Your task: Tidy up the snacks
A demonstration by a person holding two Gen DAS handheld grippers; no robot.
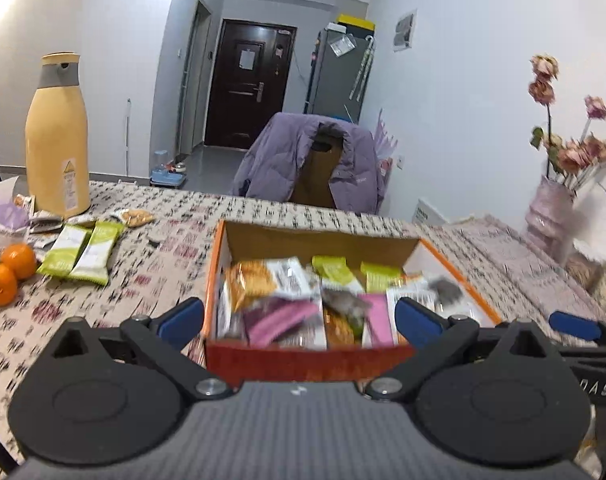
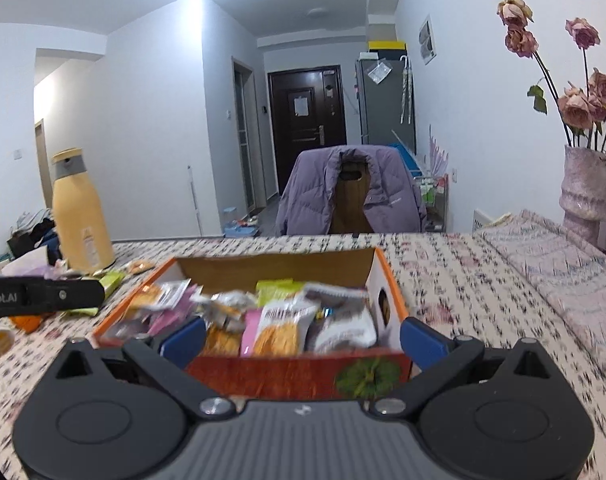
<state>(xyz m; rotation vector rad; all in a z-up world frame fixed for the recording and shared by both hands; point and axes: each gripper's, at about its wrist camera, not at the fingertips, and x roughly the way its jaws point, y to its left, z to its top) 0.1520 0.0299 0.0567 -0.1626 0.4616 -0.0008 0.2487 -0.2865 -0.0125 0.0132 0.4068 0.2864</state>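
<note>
Snack packets (image 1: pixel 87 254): two green, loose on tablecloth (image 1: pixel 151 284) left of orange box (image 1: pixel 309 356). Light, crinkly, slippery; pinch mid-body. Left gripper (image 1: pixel 299 318), right gripper (image 2: pixel 303 338): jaws wide, empty.

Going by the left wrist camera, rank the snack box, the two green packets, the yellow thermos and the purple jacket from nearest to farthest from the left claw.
1. Snack box: directly ahead of the left claw, between its open fingers.
2. Green packets: on the table, ahead to the left.
3. Yellow thermos: far left, behind the packets.
4. Purple jacket: on the chair beyond the table.
</note>
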